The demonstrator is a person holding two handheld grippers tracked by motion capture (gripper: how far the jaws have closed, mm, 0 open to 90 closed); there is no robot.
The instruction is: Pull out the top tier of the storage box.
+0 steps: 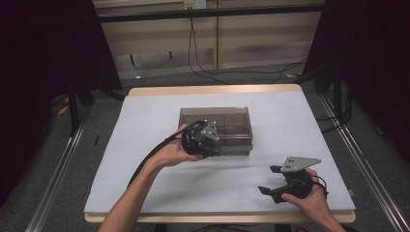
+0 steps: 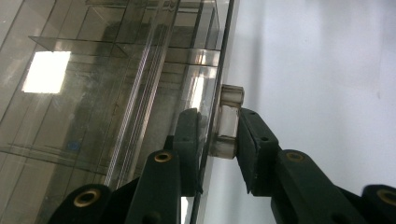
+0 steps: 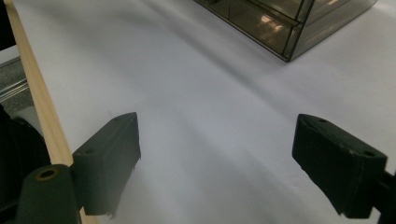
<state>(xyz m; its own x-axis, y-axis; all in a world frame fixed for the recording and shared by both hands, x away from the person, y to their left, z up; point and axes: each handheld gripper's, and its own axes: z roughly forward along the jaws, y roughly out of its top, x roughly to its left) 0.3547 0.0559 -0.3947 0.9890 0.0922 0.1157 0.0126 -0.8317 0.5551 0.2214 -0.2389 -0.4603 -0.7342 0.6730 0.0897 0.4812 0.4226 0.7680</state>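
One step partly done: left gripper (image 2: 217, 135) clenching its jaws on the clear knob (image 2: 229, 122) at the front of the smoky drawer box (image 1: 215, 126), mid-bench. Drawer looking closed yet, so pulling it out remaining. Right gripper (image 3: 217, 163) idling with jaws released near the bench's (image 1: 145, 154) front right corner. No readable labels or writing showing.

One smoky clear box (image 1: 216, 127), one clear handle (image 2: 227, 122), two grippers.
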